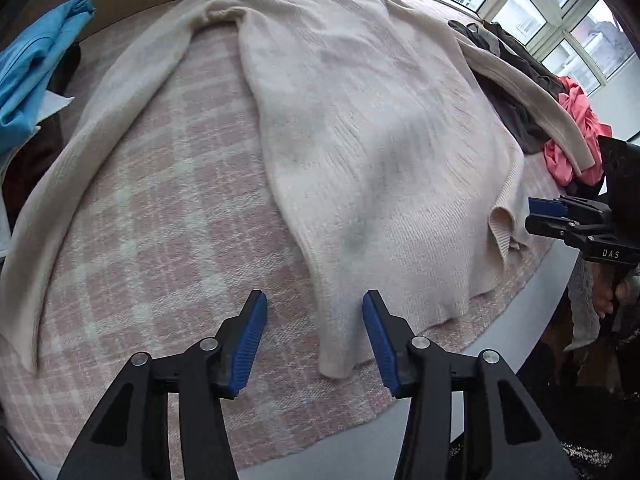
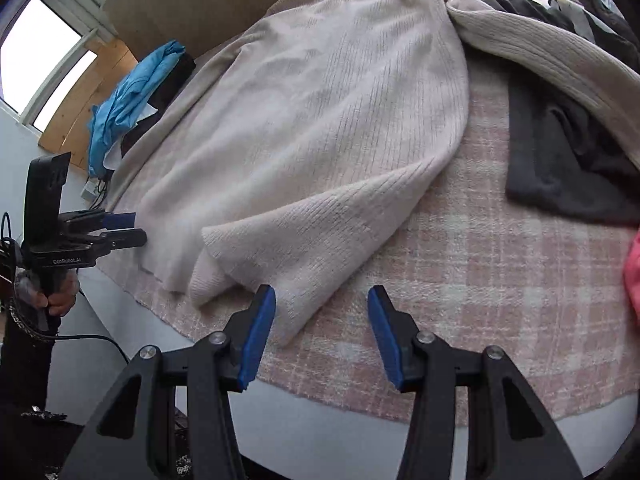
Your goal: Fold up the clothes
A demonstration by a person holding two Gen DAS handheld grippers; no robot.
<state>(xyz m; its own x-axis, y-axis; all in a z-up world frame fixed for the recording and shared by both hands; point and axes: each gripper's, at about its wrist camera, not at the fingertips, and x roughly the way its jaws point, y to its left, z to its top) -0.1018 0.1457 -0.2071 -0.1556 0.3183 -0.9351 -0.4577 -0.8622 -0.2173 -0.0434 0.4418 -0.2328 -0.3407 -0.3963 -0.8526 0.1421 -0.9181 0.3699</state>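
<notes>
A cream knit sweater (image 1: 360, 128) lies spread on a pink plaid blanket (image 1: 168, 208), neck away from me. One long sleeve (image 1: 100, 140) trails down the left. The other sleeve (image 2: 560, 52) runs out over dark clothes on the right. My left gripper (image 1: 316, 300) hangs open above the sweater's near left hem corner, and its blue pads (image 1: 248, 344) touch nothing. My right gripper (image 2: 320, 296) is open too, above the rumpled right hem corner (image 2: 280, 280). Each gripper shows in the other's view: the right gripper (image 1: 536, 216) and the left gripper (image 2: 128, 226).
A blue garment (image 2: 128, 96) is heaped at the far left. At the right lie a dark grey garment (image 2: 560, 160) and a coral one (image 1: 576, 136). The grey table rim (image 1: 520, 340) curves along the near side. Windows run behind.
</notes>
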